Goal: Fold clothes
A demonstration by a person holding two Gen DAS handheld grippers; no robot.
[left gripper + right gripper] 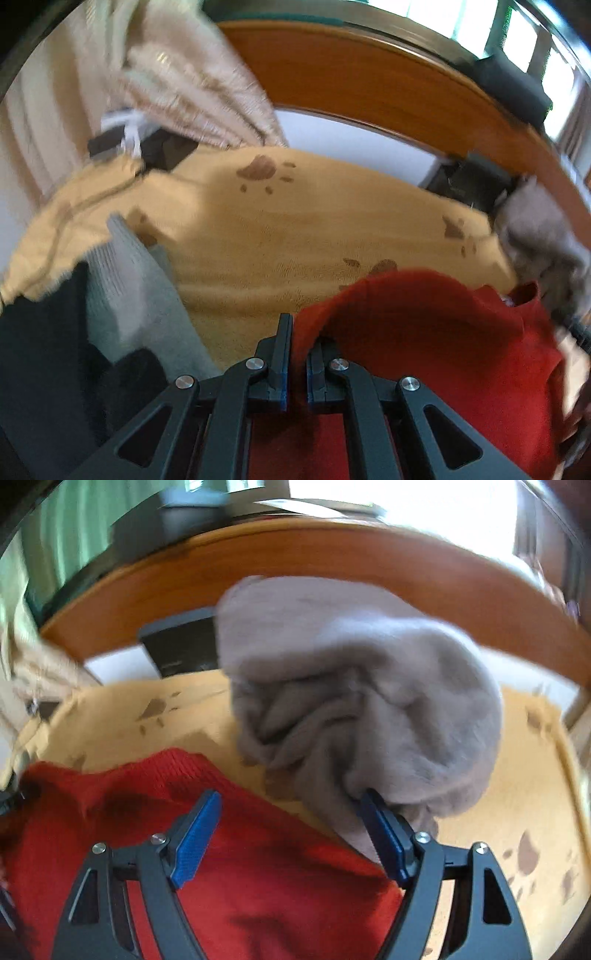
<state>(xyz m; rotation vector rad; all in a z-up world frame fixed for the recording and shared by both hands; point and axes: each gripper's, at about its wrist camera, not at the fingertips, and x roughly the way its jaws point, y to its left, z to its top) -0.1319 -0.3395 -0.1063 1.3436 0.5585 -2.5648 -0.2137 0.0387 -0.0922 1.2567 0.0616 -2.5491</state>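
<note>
A red knit garment (424, 339) lies on a yellow paw-print blanket (277, 229). My left gripper (297, 332) is shut on a fold of the red garment, which drapes over its right finger. In the right wrist view the red garment (221, 849) spreads under my right gripper (291, 805), which is open wide with nothing between its blue pads (195, 842). A crumpled grey fleece garment (362, 694) lies just ahead of it and touches the right finger.
A light grey knit piece (129, 288) and black cloth (40, 350) lie at the left. A beige garment (192, 74) hangs at the back left. A wooden bed frame (369, 85) curves behind the blanket. The grey fleece (535, 236) sits at the right.
</note>
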